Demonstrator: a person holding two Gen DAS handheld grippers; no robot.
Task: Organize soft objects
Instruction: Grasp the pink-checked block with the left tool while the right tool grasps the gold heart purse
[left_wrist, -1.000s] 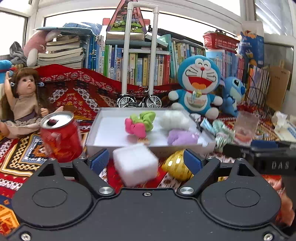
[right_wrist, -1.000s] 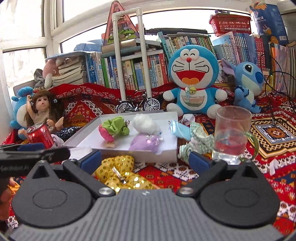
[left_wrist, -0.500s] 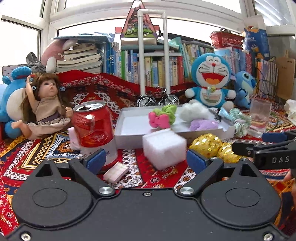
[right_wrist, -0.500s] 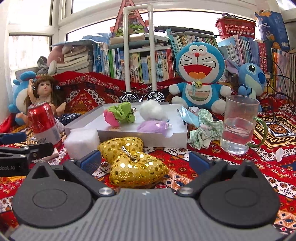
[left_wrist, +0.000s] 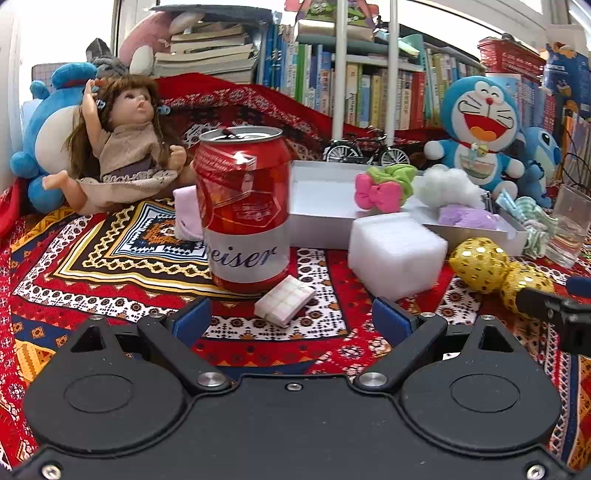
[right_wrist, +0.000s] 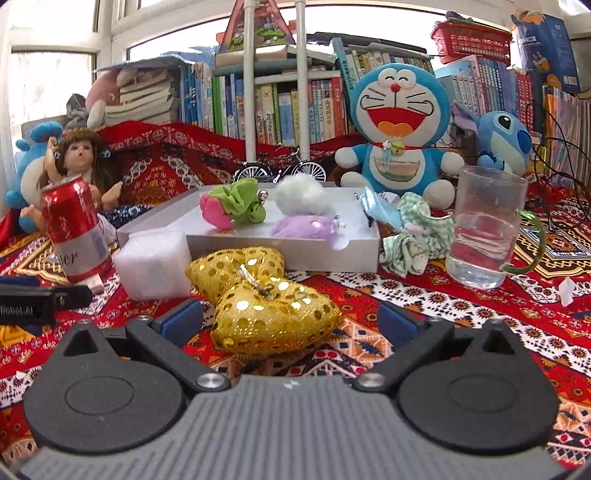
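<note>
Bookshelves and plush toys fill the back, and everything sits on a red patterned woven cloth (left_wrist: 110, 258); biggest thing on it is the shallow white cardboard tray (right_wrist: 314, 254), holding a pink-and-green scrunchie (right_wrist: 232, 206), a white cotton puff (right_wrist: 299, 194) and a lilac fuzzy piece (right_wrist: 303, 229); next down, a red dented drink can (left_wrist: 242, 206) upright on my left view; just right of it a white foam cube (left_wrist: 397, 253), outside the tray; then the gold sequinned bow (right_wrist: 266, 299) lying between my right gripper's (right_wrist: 290, 321) spread fingers, not pinched; my left gripper (left_wrist: 291, 319) is spread too, with a small white segmented eraser-like block (left_wrist: 284, 301) ahead of it.
</note>
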